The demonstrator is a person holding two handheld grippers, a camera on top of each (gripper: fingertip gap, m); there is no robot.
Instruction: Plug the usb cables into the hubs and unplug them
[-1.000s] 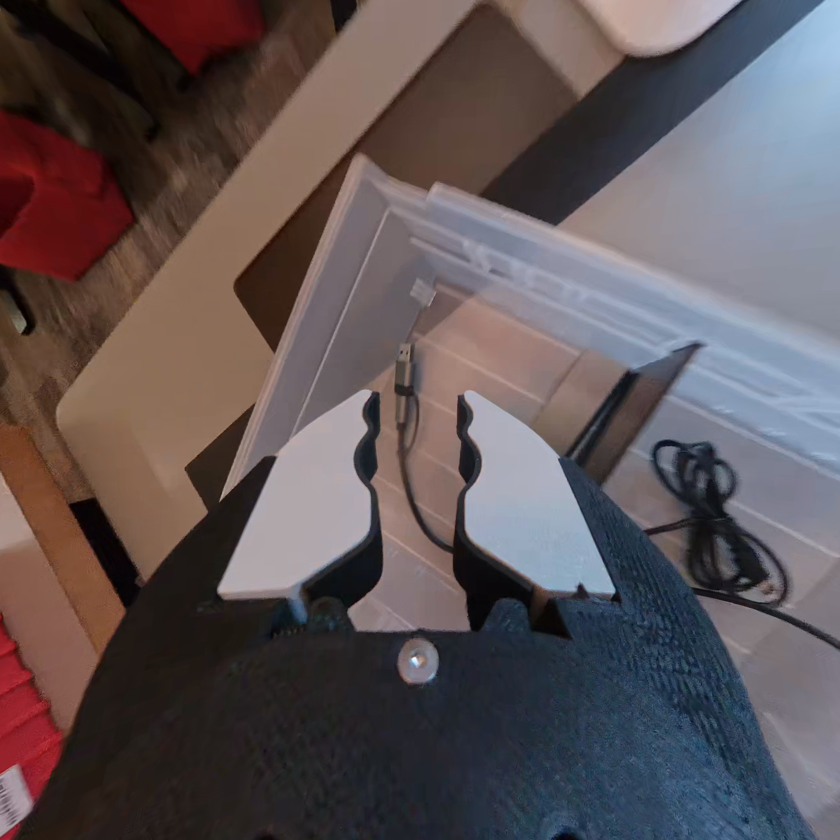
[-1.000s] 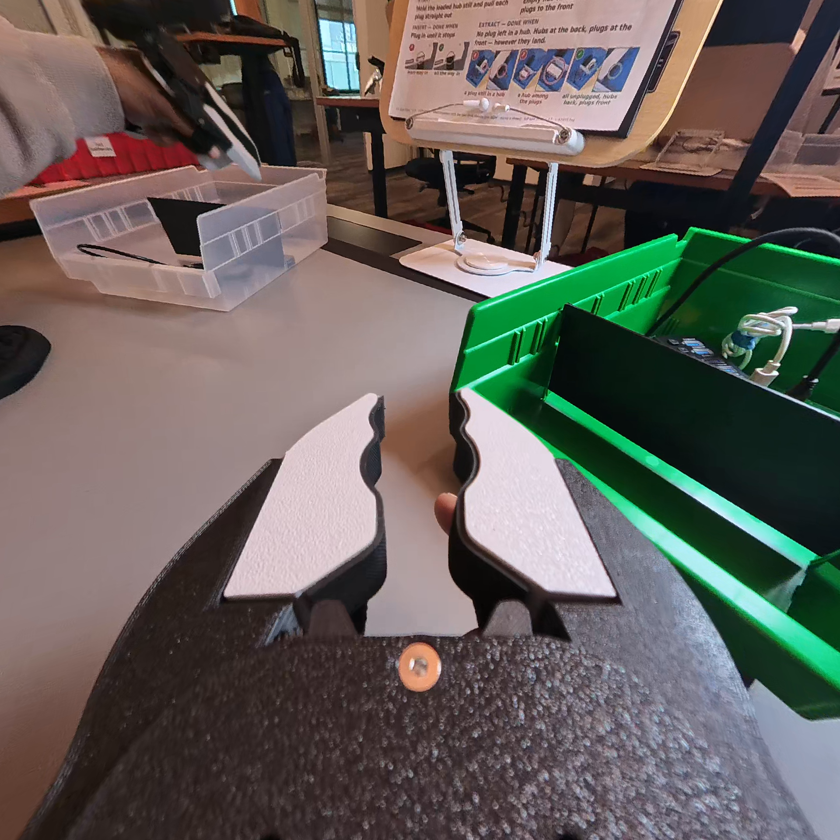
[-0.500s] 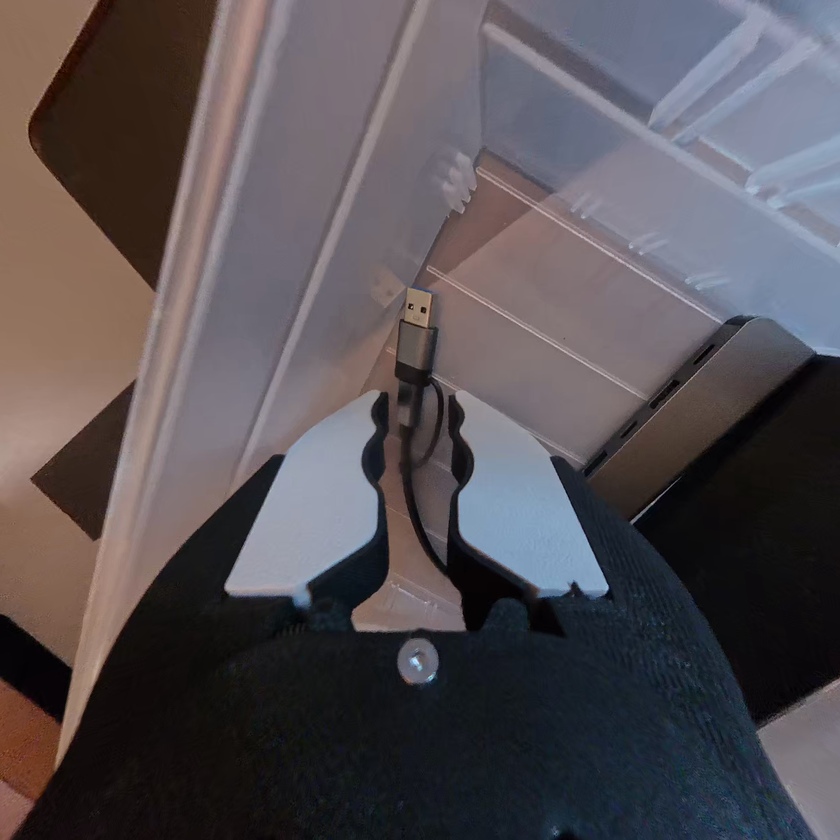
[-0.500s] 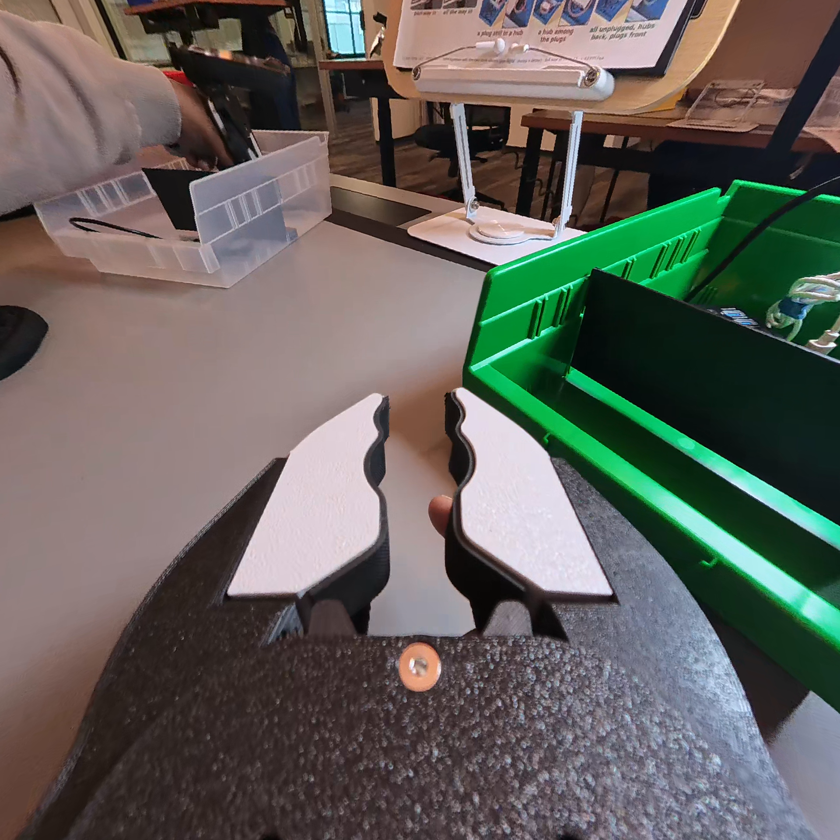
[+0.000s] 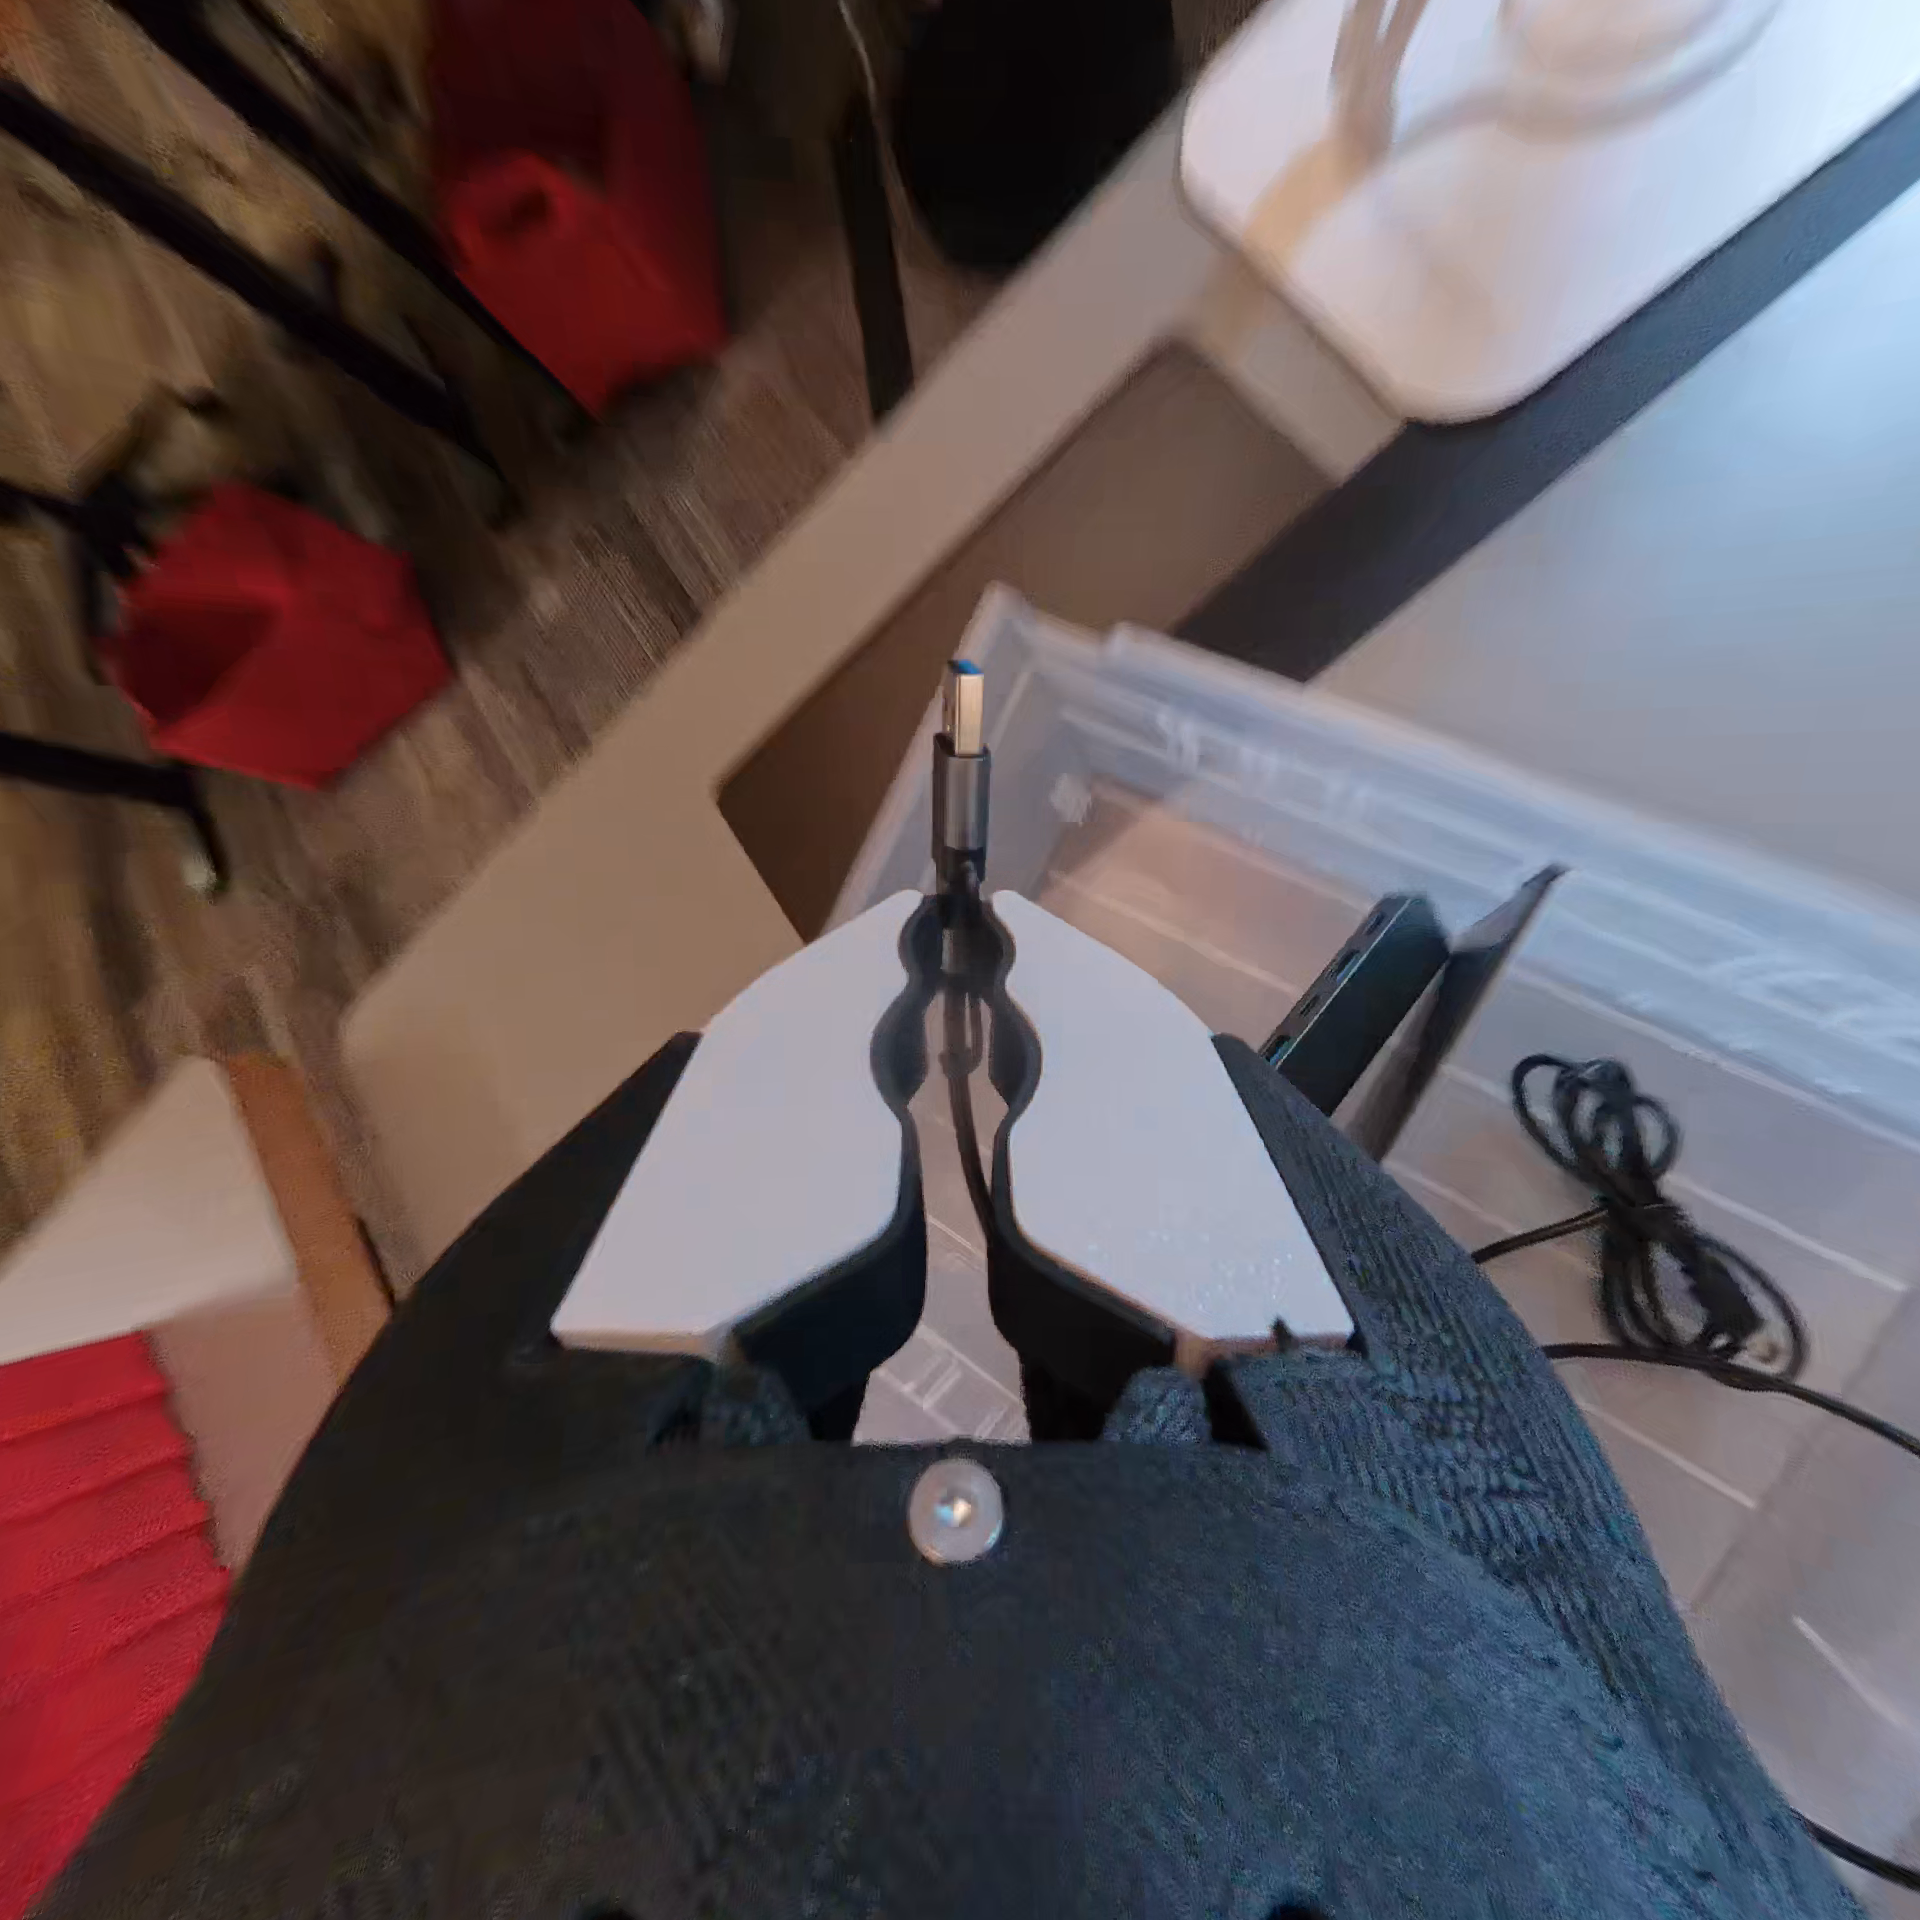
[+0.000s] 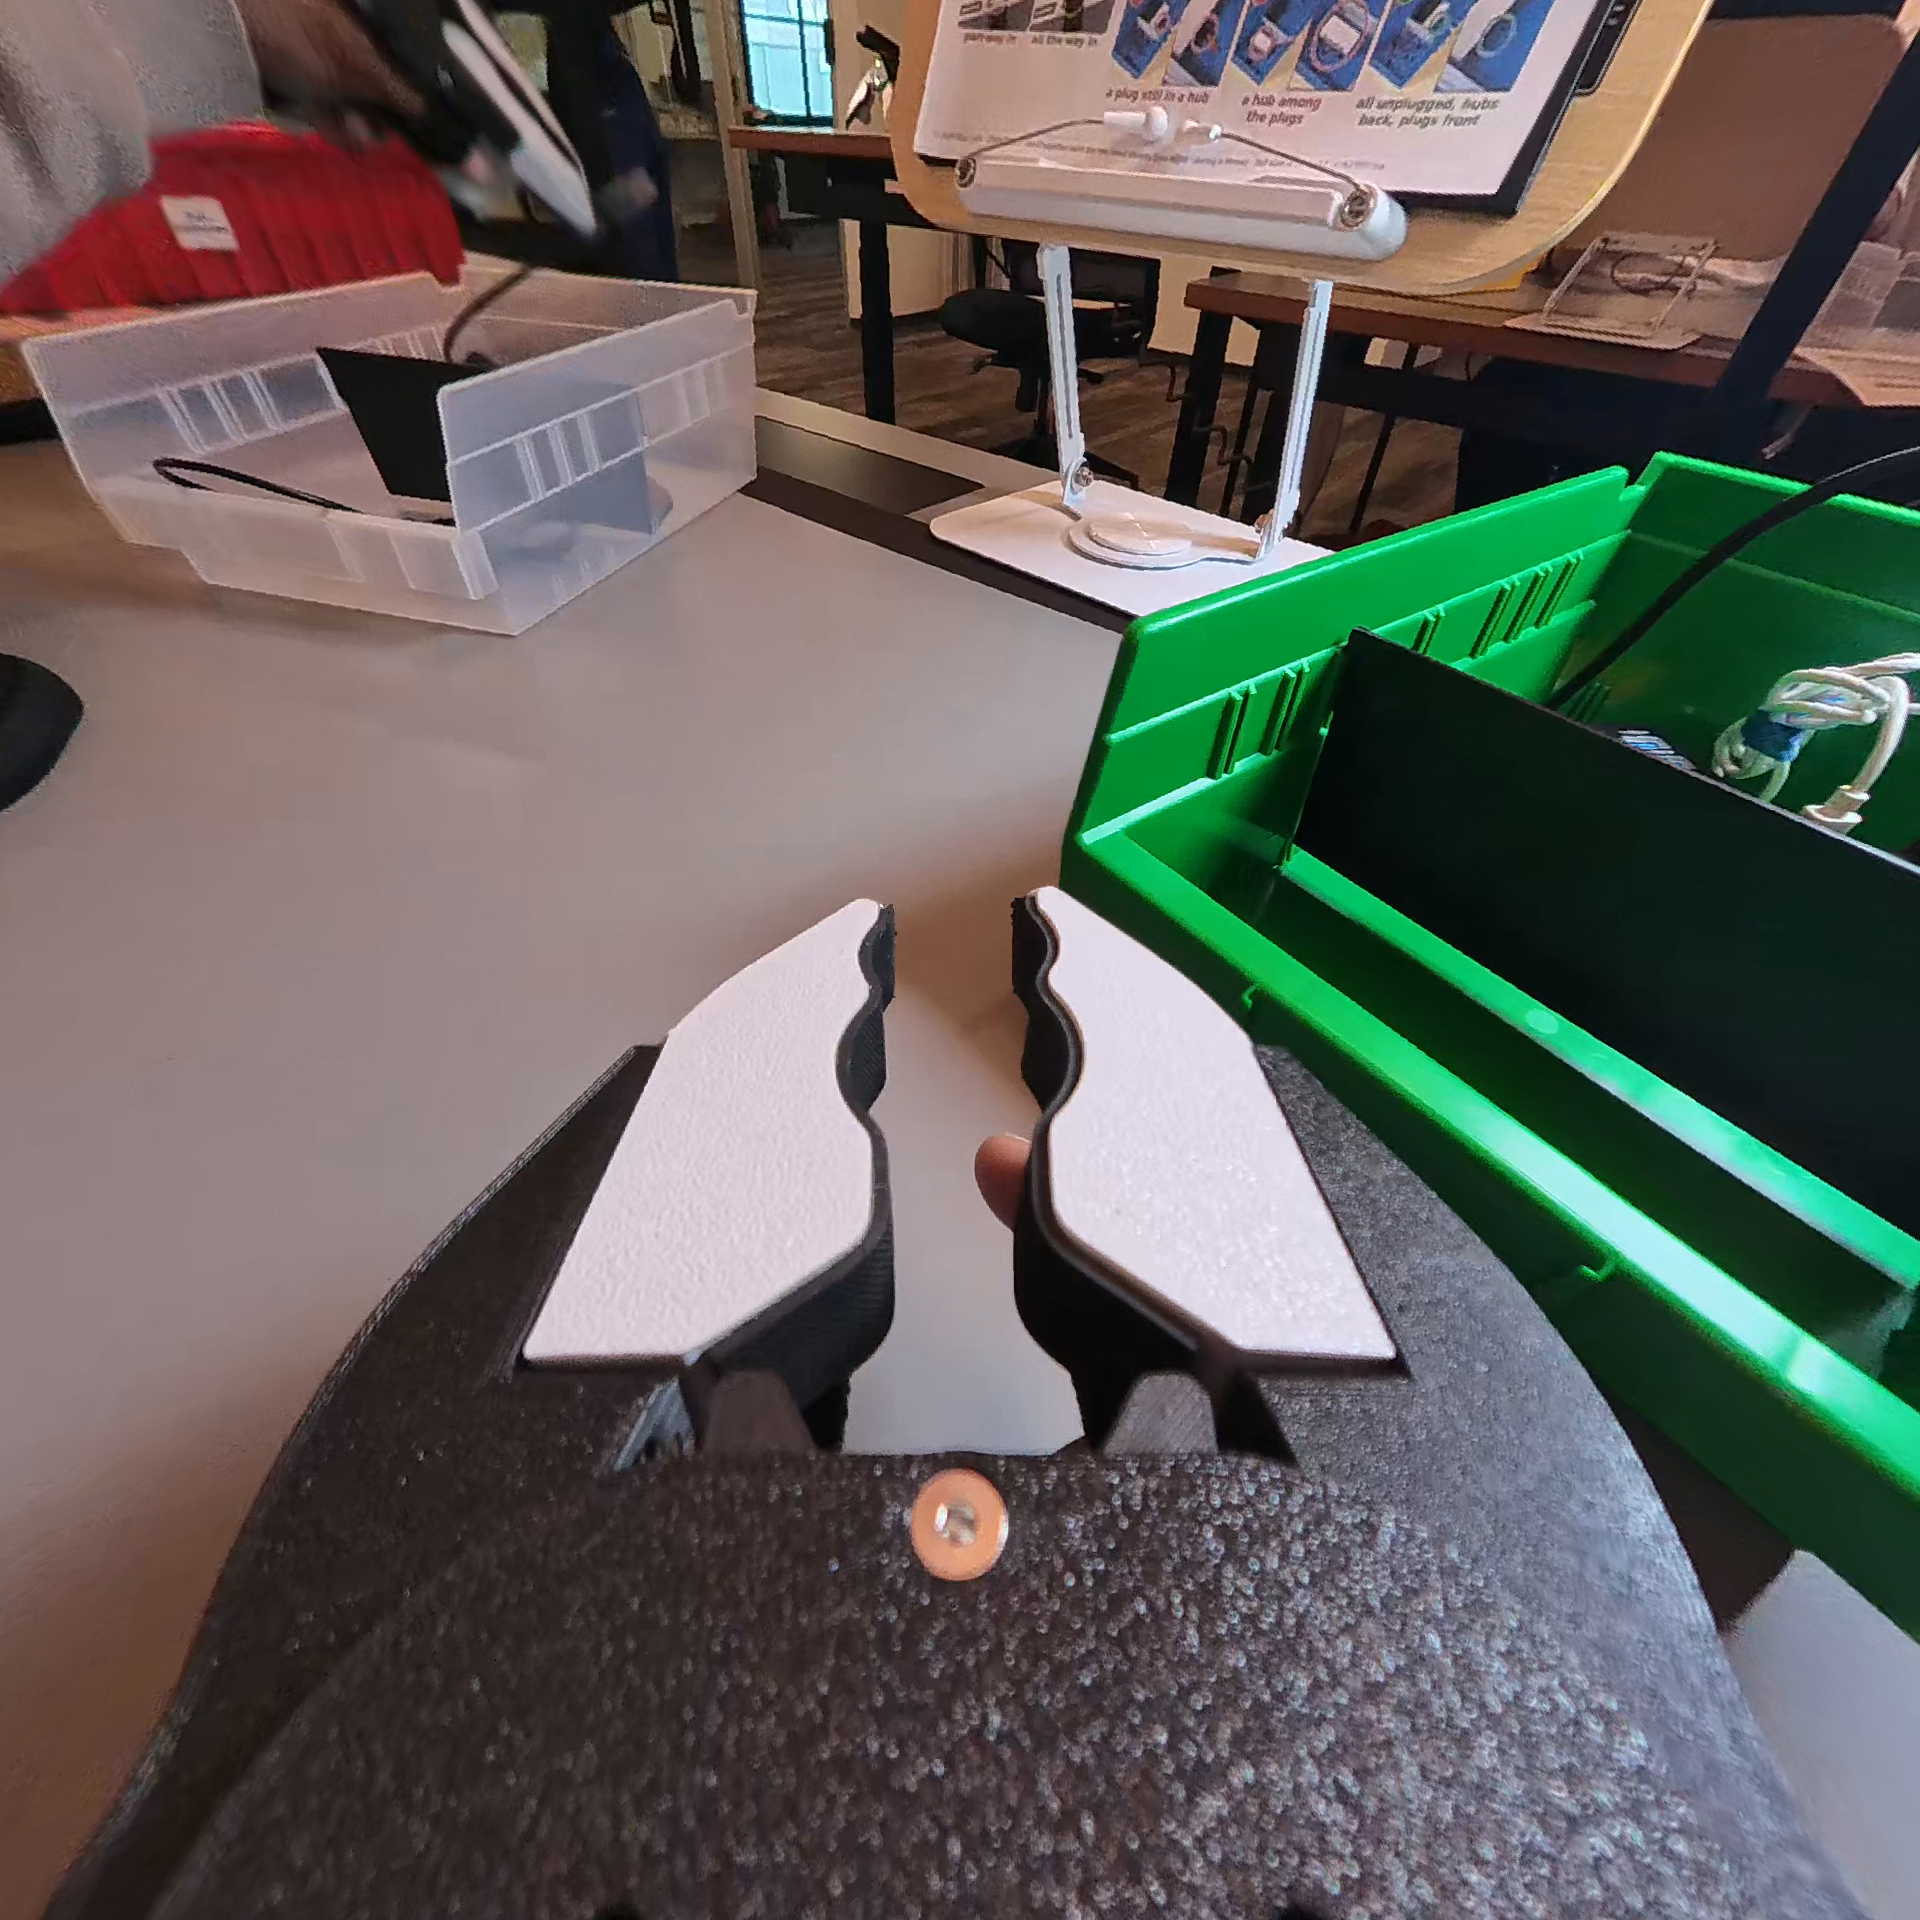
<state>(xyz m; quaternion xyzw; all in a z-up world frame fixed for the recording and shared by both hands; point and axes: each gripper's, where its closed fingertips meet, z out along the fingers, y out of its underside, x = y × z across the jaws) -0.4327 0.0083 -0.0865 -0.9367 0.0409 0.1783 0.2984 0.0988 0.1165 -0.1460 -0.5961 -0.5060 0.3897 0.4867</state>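
Two grippers, two bins, at least two black cables and one hub in plain sight. The left gripper (image 5: 956,906) is clamped on one USB plug (image 5: 962,769) — a grey sleeve with a bare metal tip that sticks straight out past the fingertips, its thin black cord trailing back between the white, wavy-edged fingers (image 5: 769,1143). It hangs above the clear bin (image 5: 1299,748), a ribbed, translucent plastic tray on the grey table (image 6: 520,831). Inside that bin a flat black divider (image 5: 1455,997) stands on edge, a dark slab-shaped hub (image 5: 1351,997) with a row of slots leans just beside it, and a second black cable (image 5: 1642,1205) lies coiled on the floor of the bin.

The right gripper (image 6: 951,920) hovers low over the table with its jaws apart and nothing between them; one fingertip of the person shows behind its right finger. Just to its right sits the green bin (image 6: 1351,644), glossy hard plastic, split by one black divider (image 6: 1610,831); behind that lies one bundled white cable (image 6: 1829,727), and a black cord runs over the far wall.

A white stand (image 6: 1143,540) at the table's far edge holds one printed instruction sheet (image 6: 1247,62) with small blue pictures and text.
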